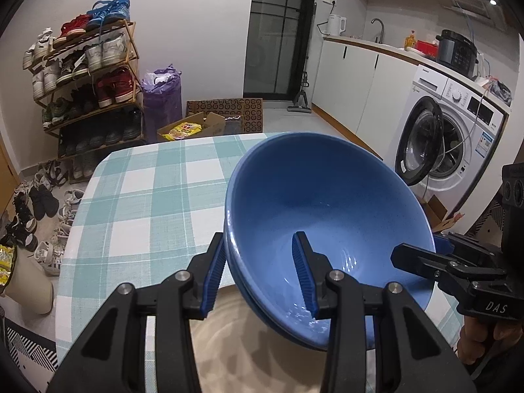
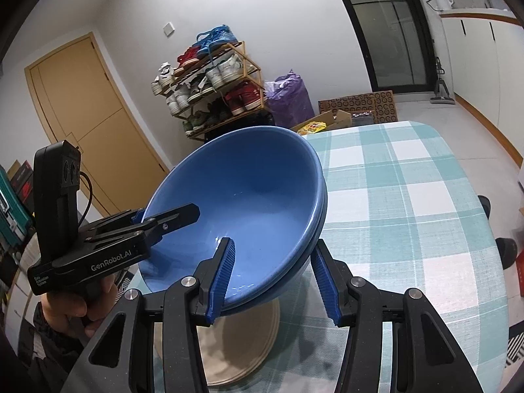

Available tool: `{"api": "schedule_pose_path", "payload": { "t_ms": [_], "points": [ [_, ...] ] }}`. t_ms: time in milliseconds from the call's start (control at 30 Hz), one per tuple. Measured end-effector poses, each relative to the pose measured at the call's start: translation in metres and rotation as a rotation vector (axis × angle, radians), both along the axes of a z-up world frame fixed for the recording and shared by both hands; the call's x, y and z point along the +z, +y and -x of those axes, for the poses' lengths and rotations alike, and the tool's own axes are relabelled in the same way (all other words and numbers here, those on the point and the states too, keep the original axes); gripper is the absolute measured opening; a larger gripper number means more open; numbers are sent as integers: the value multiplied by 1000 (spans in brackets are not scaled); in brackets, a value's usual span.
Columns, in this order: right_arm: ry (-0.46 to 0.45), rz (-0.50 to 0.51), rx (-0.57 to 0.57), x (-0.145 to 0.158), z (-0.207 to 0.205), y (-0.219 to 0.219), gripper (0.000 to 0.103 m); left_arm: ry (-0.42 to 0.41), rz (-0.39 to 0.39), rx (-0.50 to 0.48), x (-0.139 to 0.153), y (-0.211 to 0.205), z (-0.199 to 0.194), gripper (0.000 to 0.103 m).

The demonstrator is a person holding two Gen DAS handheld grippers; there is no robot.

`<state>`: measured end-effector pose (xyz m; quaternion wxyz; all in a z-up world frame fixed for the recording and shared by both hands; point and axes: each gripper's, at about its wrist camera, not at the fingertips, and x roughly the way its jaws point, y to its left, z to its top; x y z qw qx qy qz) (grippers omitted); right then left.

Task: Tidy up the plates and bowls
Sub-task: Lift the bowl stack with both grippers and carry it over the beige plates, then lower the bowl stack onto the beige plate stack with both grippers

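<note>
- Left gripper [image 1: 262, 275] nearest in its own view: one blue pad outside the wall, one inside, jaws partly closed and clamped on the rim of the blue bowls [image 1: 327, 216]
- Right gripper [image 2: 273, 276] does the same on the opposite rim: inner pad in the hollow, outer pad against the outer wall, jaws part-closed on the bowls
- Two rims show edge on, one nested in the other; looks like a stack of two bowls, carried tilted, mouth turned toward the cameras
- Each view shows the other gripper biting the rim at the side: right gripper at far right in the left view, left gripper at left in the right view, with the person's hand [image 2: 70, 308] on its handle
- Below the bowls, near edge of the table: beige plates [image 2: 242, 344] lying flat in a low stack; bowls hang above them, not touching as far as I can tell
- Checked tablecloth [image 1: 147, 196] beyond is bare to the far edge
- Judgement: step in hand is a two-handed carry of the nested bowls. To do it well, keep both grips even and move together so the rim doesn't twist out; level the stack before lowering; set the foot down centred, whether on the plates or the bare cloth
- Risk: inner bowl may slide out while tilted
- Far: shoe rack [image 1: 88, 75] left, washing machine [image 1: 452, 137] right
</note>
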<state>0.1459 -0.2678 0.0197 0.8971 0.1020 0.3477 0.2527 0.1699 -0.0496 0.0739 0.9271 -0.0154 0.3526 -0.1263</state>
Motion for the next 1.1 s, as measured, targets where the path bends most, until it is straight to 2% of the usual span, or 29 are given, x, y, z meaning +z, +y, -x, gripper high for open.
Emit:
{"api": "schedule_pose_path", "payload": {
  "t_ms": [467, 1100],
  "points": [
    [-9, 1, 73, 9, 20, 29, 50, -12, 2, 62, -1, 27, 27, 40],
    [46, 46, 166, -13, 21, 70, 50, 43, 12, 142, -30, 59, 43, 40]
  ]
}}
